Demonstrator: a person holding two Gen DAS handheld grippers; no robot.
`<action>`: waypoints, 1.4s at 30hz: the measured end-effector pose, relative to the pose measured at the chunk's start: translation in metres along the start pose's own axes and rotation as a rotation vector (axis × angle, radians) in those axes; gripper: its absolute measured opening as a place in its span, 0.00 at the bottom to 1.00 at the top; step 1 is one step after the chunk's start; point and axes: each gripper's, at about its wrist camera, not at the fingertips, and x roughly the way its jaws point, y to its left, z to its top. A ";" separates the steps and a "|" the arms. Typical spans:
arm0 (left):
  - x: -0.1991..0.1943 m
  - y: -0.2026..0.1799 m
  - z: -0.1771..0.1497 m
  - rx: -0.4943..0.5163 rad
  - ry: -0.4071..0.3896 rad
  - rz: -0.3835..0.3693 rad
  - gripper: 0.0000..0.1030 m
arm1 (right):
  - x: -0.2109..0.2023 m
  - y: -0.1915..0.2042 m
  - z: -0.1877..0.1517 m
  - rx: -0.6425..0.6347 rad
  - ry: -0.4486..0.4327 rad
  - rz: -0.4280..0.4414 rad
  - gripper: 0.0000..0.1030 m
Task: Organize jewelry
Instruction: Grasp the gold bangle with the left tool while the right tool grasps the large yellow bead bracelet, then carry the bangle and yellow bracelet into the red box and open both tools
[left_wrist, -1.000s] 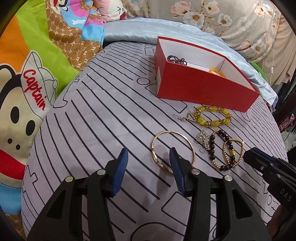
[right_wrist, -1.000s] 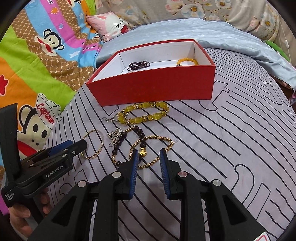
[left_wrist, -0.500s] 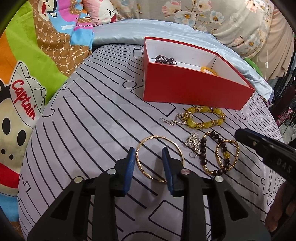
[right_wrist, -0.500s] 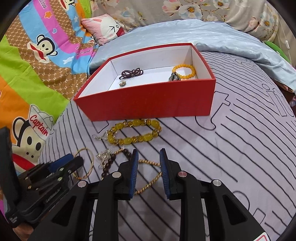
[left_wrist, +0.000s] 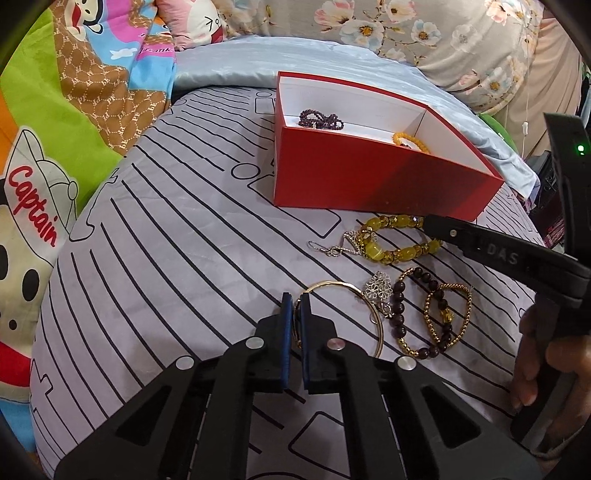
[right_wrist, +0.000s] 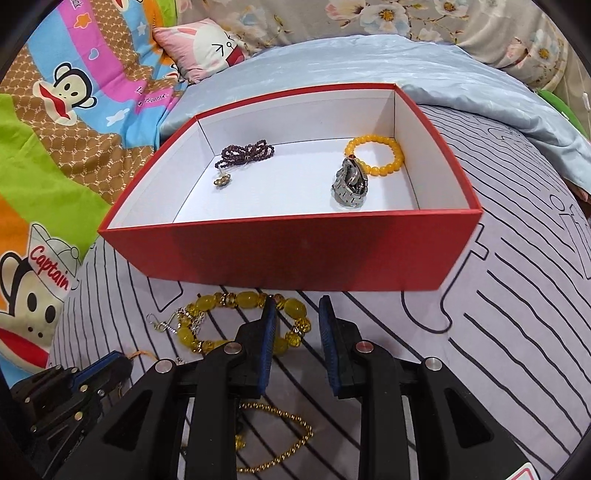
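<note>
My left gripper (left_wrist: 294, 301) is shut on the left rim of a gold bangle (left_wrist: 364, 299) that lies on the striped grey cloth. My right gripper (right_wrist: 295, 312) is open and empty, its jaws over the right end of a yellow bead bracelet (right_wrist: 243, 301), just in front of the red box (right_wrist: 295, 254). The box holds a purple bead strand (right_wrist: 248, 152), an orange bead bracelet (right_wrist: 375, 155) and a steel watch (right_wrist: 350, 182). A dark bead bracelet (left_wrist: 400, 317), a gold bead chain (left_wrist: 448, 314) and a silver flower charm (left_wrist: 378, 288) lie to the right of the bangle.
A silver hook earring (left_wrist: 332, 249) lies left of the yellow bracelet. A cartoon monkey blanket (left_wrist: 55, 147) covers the left side. A light blue sheet (right_wrist: 443, 62) and a floral pillow (left_wrist: 424, 33) lie behind the box. The right gripper body (left_wrist: 517, 254) reaches in from the right.
My left gripper has closed from wide open onto the bangle's rim. My right gripper has moved forward, past the gold chain, to the yellow bracelet and nearer the box, and opened a little wider.
</note>
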 end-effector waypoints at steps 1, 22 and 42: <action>0.000 0.000 0.000 -0.001 0.001 -0.004 0.03 | 0.001 0.001 0.000 -0.005 -0.001 0.000 0.23; -0.016 -0.004 0.008 -0.008 -0.026 -0.037 0.02 | -0.054 -0.005 -0.014 0.023 -0.090 0.045 0.08; -0.051 -0.021 0.034 0.023 -0.118 -0.081 0.03 | -0.131 -0.009 0.011 0.020 -0.249 0.097 0.08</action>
